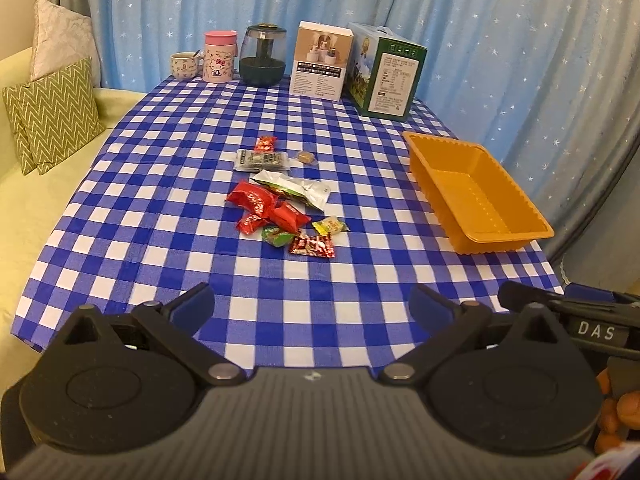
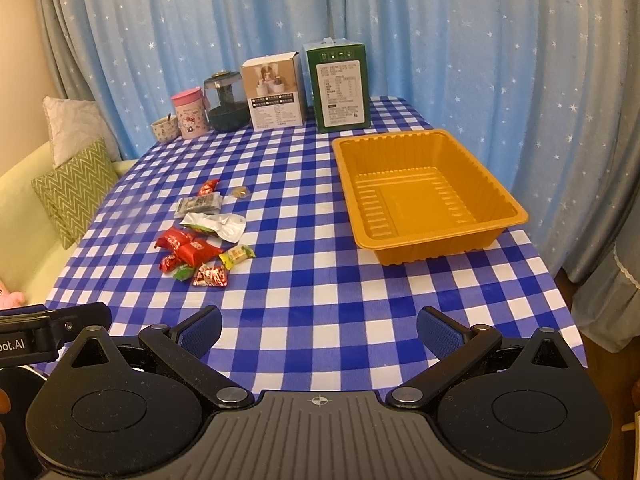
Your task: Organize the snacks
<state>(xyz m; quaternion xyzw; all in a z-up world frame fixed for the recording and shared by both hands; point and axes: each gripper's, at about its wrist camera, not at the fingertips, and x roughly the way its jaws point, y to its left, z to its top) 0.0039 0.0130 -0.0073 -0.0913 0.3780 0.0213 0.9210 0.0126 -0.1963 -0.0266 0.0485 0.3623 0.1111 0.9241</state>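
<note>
Two hand-held grippers hang at the near edge of the bench, both spread wide and empty: the left hand-held gripper (image 1: 311, 307) and the right hand-held gripper (image 2: 319, 326). Outward from them, the snack pile (image 1: 282, 210) lies left of the orange tray (image 2: 424, 188), well apart from it, strung in a line running away toward the boxes behind the tray. From the left one the pile sits almost straight ahead; from the right one it lies off to the left, with the tray ahead. I judge the left nearer the snacks, its closest target the red-and-white candy (image 1: 312, 246).
</note>
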